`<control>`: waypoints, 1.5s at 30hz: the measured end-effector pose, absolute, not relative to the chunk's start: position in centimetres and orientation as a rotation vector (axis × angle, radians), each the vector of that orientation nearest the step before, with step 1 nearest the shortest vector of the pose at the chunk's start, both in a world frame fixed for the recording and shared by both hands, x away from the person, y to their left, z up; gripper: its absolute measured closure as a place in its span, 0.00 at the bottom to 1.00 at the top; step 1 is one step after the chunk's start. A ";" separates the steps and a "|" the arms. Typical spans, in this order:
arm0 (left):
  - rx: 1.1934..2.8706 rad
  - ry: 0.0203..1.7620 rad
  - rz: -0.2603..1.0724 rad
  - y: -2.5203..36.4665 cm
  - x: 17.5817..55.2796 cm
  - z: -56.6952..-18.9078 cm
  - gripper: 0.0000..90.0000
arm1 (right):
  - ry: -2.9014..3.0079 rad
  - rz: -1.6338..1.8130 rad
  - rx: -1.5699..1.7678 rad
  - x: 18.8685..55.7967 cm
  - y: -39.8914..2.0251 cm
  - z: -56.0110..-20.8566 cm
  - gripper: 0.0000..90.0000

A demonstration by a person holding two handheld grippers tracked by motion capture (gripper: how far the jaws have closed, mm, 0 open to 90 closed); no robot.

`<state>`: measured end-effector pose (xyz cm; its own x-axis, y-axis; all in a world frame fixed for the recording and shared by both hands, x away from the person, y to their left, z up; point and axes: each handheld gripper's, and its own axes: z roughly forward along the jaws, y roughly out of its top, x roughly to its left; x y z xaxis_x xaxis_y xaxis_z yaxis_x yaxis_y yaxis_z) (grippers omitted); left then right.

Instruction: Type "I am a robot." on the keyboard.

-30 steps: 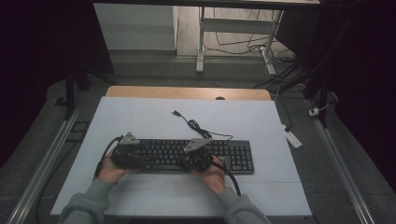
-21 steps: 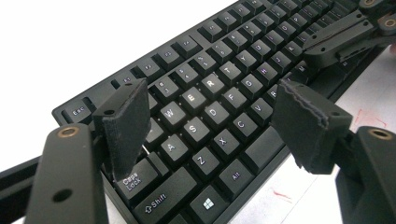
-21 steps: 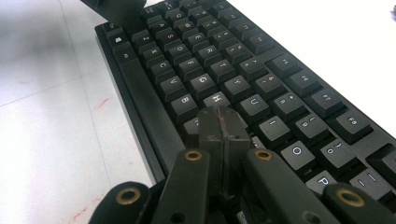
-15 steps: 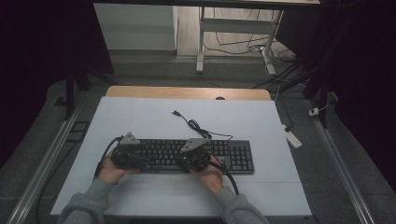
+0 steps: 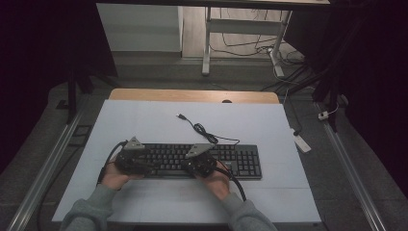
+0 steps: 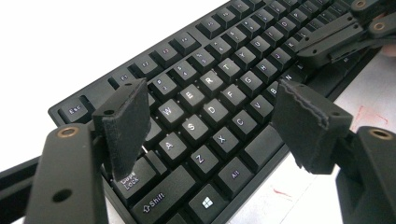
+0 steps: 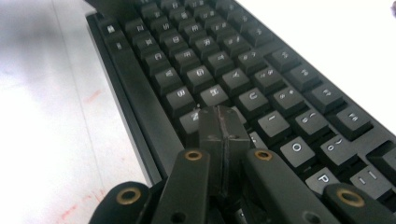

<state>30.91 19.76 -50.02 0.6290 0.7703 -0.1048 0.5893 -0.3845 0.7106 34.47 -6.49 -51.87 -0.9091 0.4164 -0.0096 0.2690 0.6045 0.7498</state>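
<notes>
The black keyboard [image 5: 202, 160] sits flat on the white table [image 5: 144, 120], closer to your edge than the far one, with its cable [image 5: 202, 131] snaking off behind it. Your left gripper [image 6: 210, 135] is over the keyboard's left end, jaws spread wide with nothing in them, hovering above the A, S, Z keys. Your right gripper [image 7: 223, 128] is over the keyboard's middle, jaws clenched together on nothing, tips down by the letter keys near the space bar.
</notes>
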 end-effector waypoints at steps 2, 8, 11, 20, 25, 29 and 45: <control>2.110 1.059 0.314 19.8 30.9 -50.0 0.31 | 2.635 1.206 0.574 34.5 -6.7 -51.6 0.99; 2.113 1.060 0.316 19.8 30.9 -50.1 0.31 | 2.588 1.250 0.593 34.4 -7.3 -50.9 0.84; 2.111 1.064 0.316 19.9 30.9 -50.1 0.31 | 2.575 1.270 0.603 34.3 -7.7 -50.7 0.78; 2.112 1.068 0.317 19.9 30.9 -50.1 0.31 | 2.511 1.310 0.631 33.9 -10.6 -49.6 0.65; 2.114 1.066 0.320 19.9 30.9 -50.1 0.31 | 2.476 1.312 0.669 33.7 -12.8 -49.4 0.60; 2.110 1.068 0.318 20.0 30.9 -50.1 0.31 | 2.458 1.301 0.682 33.5 -14.2 -49.3 0.57; 2.081 1.084 0.325 20.4 30.9 -50.0 0.31 | 2.383 1.275 0.792 32.6 -19.6 -49.4 0.55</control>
<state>30.93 20.36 -50.01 0.6084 0.7856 -0.1128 0.5943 -0.3568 0.7207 32.55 -19.64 -49.42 -0.7936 0.6080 -0.0227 0.3185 0.4469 0.8360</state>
